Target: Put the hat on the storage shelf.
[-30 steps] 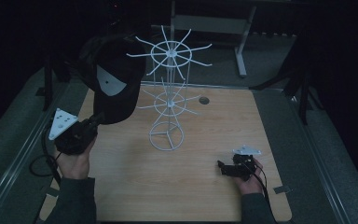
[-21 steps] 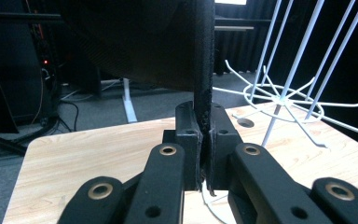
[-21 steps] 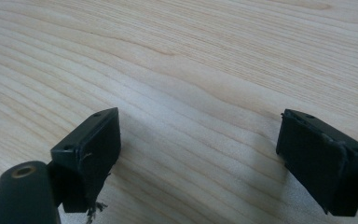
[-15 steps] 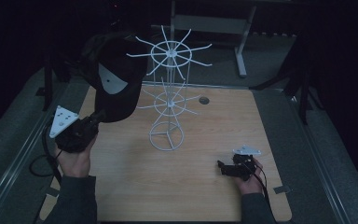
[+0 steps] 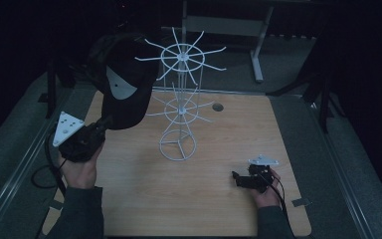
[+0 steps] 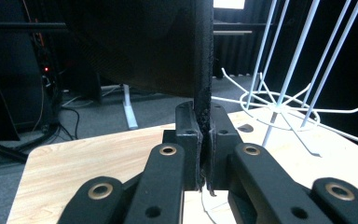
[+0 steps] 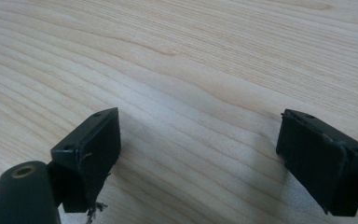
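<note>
Cap (image 5: 122,84) held by its brim in the clenched left gripper (image 5: 102,130), up and left of the white wire rack (image 5: 180,107), wants lifting clear over an upper prong before lowering, while the right gripper (image 5: 239,179) rests released on the table (image 5: 214,209).

The cap (image 5: 122,79) my left hand-held gripper (image 5: 101,130) holds is black, with a pale grey patch inside; the rack (image 5: 179,107) is white wire; the tabletop (image 5: 229,134) is light wood with fine wavy grain; both my hand-held grippers are black, brass-coloured rivets on mine, the right hand-held gripper (image 5: 238,179) included; each carries a grey plate.
</note>
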A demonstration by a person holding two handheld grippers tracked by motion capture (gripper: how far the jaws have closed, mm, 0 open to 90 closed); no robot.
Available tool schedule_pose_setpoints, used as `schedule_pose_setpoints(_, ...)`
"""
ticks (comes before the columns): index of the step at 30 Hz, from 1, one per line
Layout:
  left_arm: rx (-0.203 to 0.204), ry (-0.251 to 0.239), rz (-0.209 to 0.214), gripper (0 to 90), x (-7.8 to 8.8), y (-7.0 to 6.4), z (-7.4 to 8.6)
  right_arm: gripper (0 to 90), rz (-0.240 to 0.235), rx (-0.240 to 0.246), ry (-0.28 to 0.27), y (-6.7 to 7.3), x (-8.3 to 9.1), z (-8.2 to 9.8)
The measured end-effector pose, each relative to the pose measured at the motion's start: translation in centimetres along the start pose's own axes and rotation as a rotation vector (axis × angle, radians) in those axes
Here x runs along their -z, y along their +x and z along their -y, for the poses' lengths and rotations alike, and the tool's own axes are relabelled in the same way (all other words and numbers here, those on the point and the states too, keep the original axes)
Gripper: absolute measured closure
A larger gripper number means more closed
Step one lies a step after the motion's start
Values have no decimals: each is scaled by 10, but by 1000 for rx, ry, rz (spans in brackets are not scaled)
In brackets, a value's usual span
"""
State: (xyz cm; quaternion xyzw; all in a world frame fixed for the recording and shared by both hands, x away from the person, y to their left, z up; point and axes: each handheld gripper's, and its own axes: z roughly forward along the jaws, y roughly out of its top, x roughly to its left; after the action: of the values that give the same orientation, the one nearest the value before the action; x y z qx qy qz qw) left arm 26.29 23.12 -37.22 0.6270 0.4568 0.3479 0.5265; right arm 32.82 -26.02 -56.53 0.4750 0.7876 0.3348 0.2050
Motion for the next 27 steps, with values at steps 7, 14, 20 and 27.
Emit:
schedule_pose_setpoints(7,-41,-11,1,864,1,-5,0,134,0,0,0,0,0,0)
schedule_pose_setpoints(14,-105,-6,-12,864,2,-9,3,134,0,-1,0,0,0,0)
schedule_pose_setpoints(20,-100,0,3,862,2,-7,9,133,0,0,0,0,0,0)
schedule_pose_setpoints(27,-55,-20,23,808,6,-1,10,134,0,2,-1,0,0,0)
